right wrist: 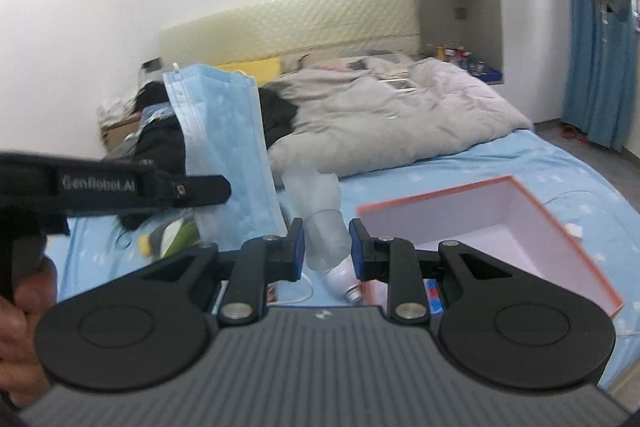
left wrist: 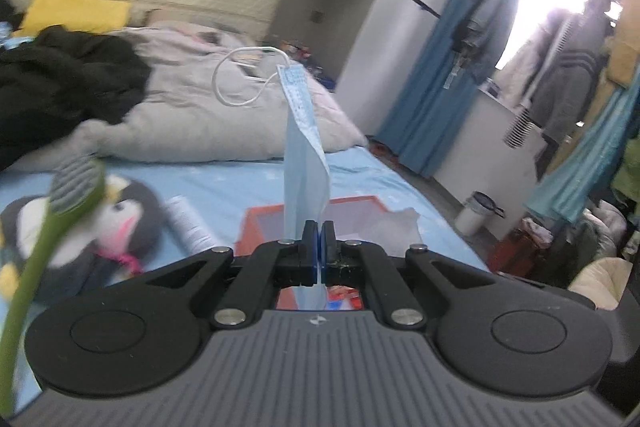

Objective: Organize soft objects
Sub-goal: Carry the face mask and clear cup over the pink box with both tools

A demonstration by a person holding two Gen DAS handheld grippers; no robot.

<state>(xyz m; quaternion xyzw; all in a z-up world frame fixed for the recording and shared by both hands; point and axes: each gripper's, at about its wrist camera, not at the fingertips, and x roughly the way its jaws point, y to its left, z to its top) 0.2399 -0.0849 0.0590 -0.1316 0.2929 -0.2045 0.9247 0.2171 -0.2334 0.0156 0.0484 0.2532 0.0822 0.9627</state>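
My left gripper (left wrist: 319, 231) is shut on a light blue face mask (left wrist: 305, 155). The mask stands up from the jaws, and its white ear loop (left wrist: 236, 83) hangs off the top. The right wrist view shows the same mask (right wrist: 224, 131) and the left gripper (right wrist: 200, 191) at the left, held by a person's hand (right wrist: 24, 307). My right gripper (right wrist: 326, 233) is shut on a clear, soft plastic bottle (right wrist: 316, 195) above the bed. An open orange box (right wrist: 440, 193) with a pale inside lies on the blue sheet, to the right of and below both grippers (left wrist: 260, 223).
A penguin plush (left wrist: 120, 223) lies on the blue sheet (right wrist: 500, 155). A blurred green and striped soft item (left wrist: 76, 183) is close to the left camera. A light bulb (right wrist: 342, 279) lies under the right gripper. A grey duvet (right wrist: 380, 115) and black clothes (left wrist: 60, 75) are heaped farther back.
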